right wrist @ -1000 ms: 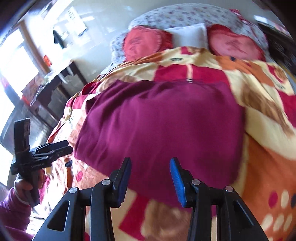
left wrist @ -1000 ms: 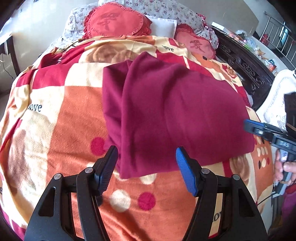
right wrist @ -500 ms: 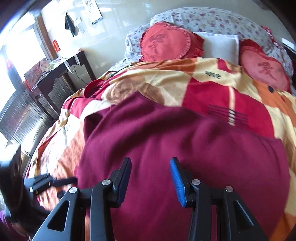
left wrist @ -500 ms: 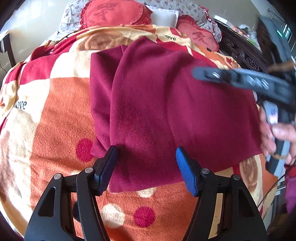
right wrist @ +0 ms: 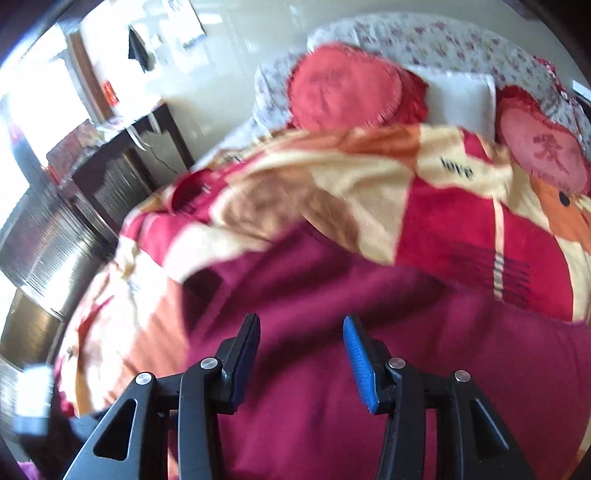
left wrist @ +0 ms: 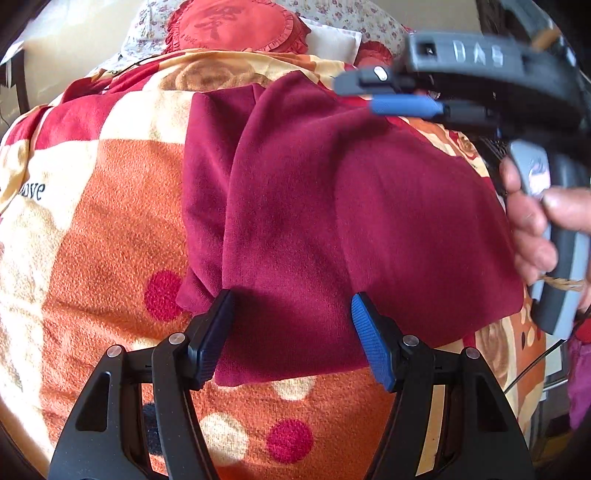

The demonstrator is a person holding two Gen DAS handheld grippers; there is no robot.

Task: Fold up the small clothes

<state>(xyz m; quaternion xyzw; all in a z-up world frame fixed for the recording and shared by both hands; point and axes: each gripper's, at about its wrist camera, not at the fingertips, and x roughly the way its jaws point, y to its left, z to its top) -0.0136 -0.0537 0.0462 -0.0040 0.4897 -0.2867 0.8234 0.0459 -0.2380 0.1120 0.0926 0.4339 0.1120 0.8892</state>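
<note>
A dark red garment (left wrist: 332, 206) lies partly folded on the patterned blanket (left wrist: 110, 229), with a folded-over strip along its left side. My left gripper (left wrist: 291, 325) is open and empty, its fingers straddling the garment's near edge. My right gripper (right wrist: 299, 347) is open and empty, low over the garment (right wrist: 369, 350). It also shows in the left wrist view (left wrist: 384, 92), above the garment's far right part, held in a hand.
Two red heart cushions (left wrist: 236, 26) (right wrist: 543, 151) and a white pillow (right wrist: 461, 96) lie at the head of the bed. A dark wooden desk (right wrist: 110, 173) stands left of the bed. The blanket's near edge drops off below my left gripper.
My right gripper has swung from the bed's right edge to over the garment's far side. My left gripper has moved forward until its fingers straddle the near edge.
</note>
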